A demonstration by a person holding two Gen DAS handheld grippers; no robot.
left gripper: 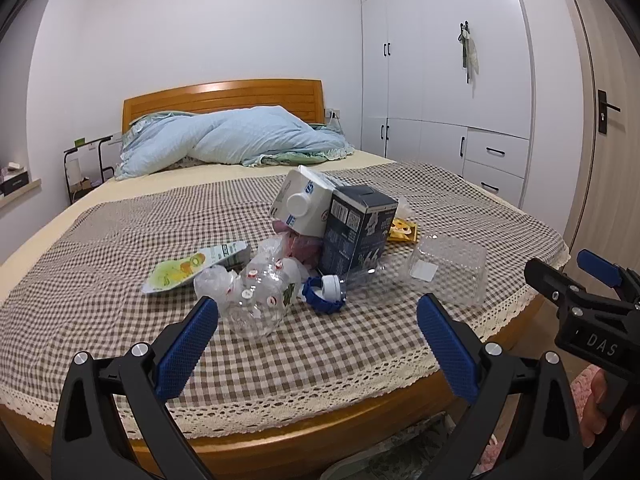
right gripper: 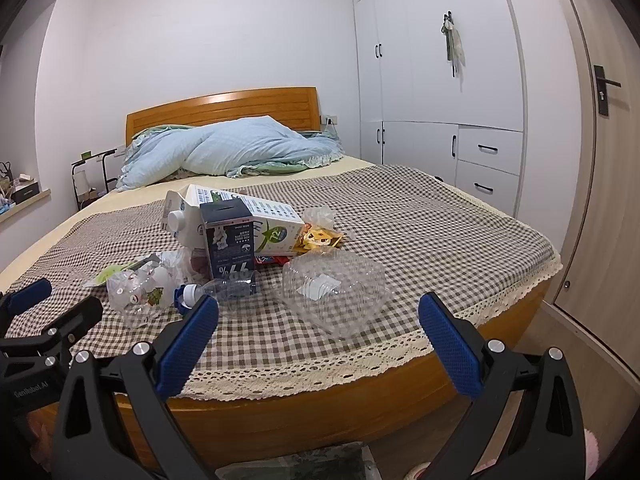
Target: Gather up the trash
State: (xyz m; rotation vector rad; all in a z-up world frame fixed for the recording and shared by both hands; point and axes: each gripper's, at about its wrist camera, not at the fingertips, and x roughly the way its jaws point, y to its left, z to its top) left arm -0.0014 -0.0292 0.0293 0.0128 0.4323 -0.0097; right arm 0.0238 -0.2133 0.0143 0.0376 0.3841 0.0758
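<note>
Trash lies in a pile on the checked bedspread point(left gripper: 120, 240) point(right gripper: 440, 232). It holds a white milk carton point(left gripper: 298, 204) point(right gripper: 260, 220), a dark blue box point(left gripper: 356, 228) point(right gripper: 230, 240), a crushed clear bottle point(left gripper: 256, 300) point(right gripper: 136, 296) with a blue cap ring point(left gripper: 322, 294), a green pouch point(left gripper: 188, 266), a yellow wrapper point(left gripper: 404, 232) point(right gripper: 320, 238) and a clear plastic clamshell point(left gripper: 448, 272) point(right gripper: 332, 288). My left gripper point(left gripper: 318, 318) is open at the foot of the bed, facing the bottle. My right gripper point(right gripper: 318, 318) is open too, facing the clamshell. Neither holds anything.
A blue quilt point(left gripper: 232, 140) is bunched against the wooden headboard point(left gripper: 224, 98). White wardrobes with drawers point(left gripper: 460, 80) line the right wall, with a door point(right gripper: 608, 160) beyond. A black side rack point(left gripper: 84, 168) stands left of the bed. The wooden bed frame edge point(right gripper: 320, 412) is just below the grippers.
</note>
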